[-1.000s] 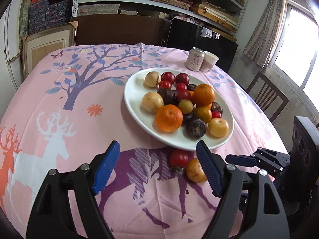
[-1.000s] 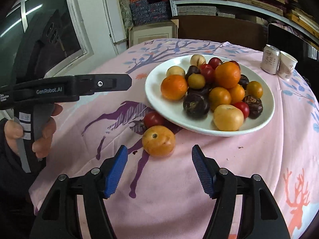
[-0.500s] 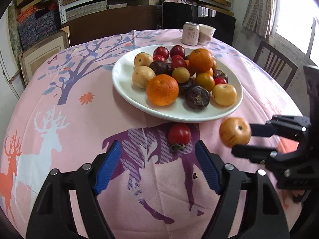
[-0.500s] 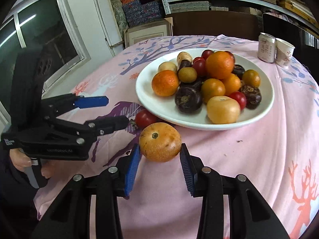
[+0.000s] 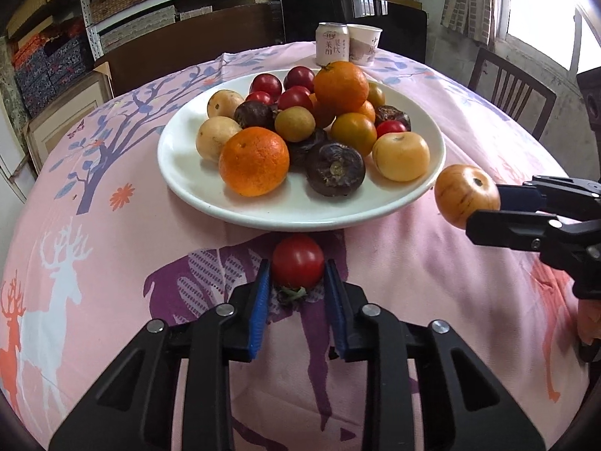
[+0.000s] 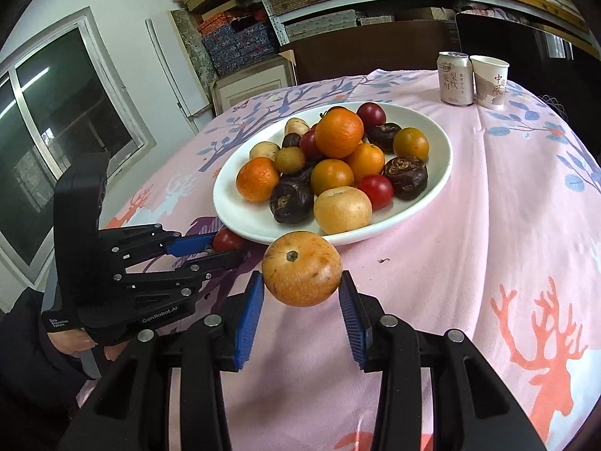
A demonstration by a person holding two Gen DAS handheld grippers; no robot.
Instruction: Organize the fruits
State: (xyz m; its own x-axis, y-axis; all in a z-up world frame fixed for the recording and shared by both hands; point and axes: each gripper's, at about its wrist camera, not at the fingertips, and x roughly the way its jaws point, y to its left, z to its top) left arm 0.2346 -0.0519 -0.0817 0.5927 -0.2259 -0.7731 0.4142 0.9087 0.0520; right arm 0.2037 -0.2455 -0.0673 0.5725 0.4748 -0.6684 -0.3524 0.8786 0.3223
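A white plate [image 5: 180, 173] [image 6: 439, 173] heaped with oranges, red tomatoes, dark and pale fruits stands mid-table. Just in front of its near rim a red tomato [image 5: 298, 261] [image 6: 228, 239] rests on the cloth, and my left gripper [image 5: 296, 274] [image 6: 225, 251] is shut on it, blue pads pressed to both sides. My right gripper [image 6: 302, 285] [image 5: 488, 206] is shut on a pale orange fruit [image 6: 301, 268] [image 5: 467, 194], held above the cloth close to the plate's edge.
A drink can [image 5: 332, 43] [image 6: 455, 78] and a paper cup [image 5: 364, 44] [image 6: 489, 81] stand at the table's far side. A wooden chair [image 5: 507, 94] is at the right, shelves of boxes behind. The pink printed tablecloth [image 5: 94, 244] covers the round table.
My right gripper closed on the pale orange fruit and lifted it off the cloth toward the plate's side. My left gripper came forward and down and closed on the red tomato.
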